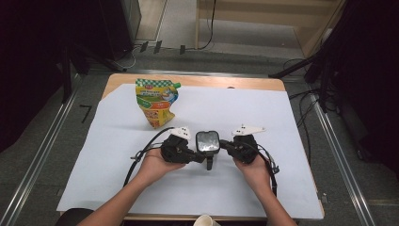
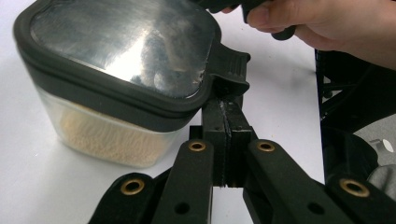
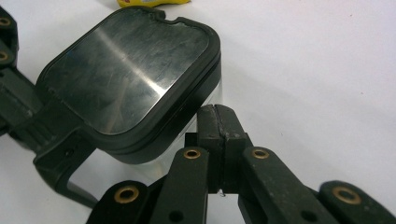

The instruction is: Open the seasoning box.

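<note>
A clear square container (image 1: 207, 141) with a black-rimmed glossy lid stands mid-table and holds pale grain (image 2: 107, 135). My left gripper (image 1: 201, 157) comes in from the left with its jaws shut together. Its tips (image 2: 227, 112) sit right under the lid's black latch tab (image 2: 231, 70), with nothing between them. From the right, my right gripper (image 1: 224, 145) is also shut, and its tips (image 3: 217, 114) rest against the container's wall (image 3: 205, 100) just below the lid rim. The lid (image 3: 126, 74) has a black handle loop (image 3: 60, 172) toward the left gripper.
A yellow and green stand-up pouch (image 1: 155, 101) stands behind and left of the container. White paper (image 1: 263, 117) covers the wooden table (image 1: 263, 84). A pale cup rim (image 1: 205, 221) pokes in at the near edge. Cables trail from both grippers.
</note>
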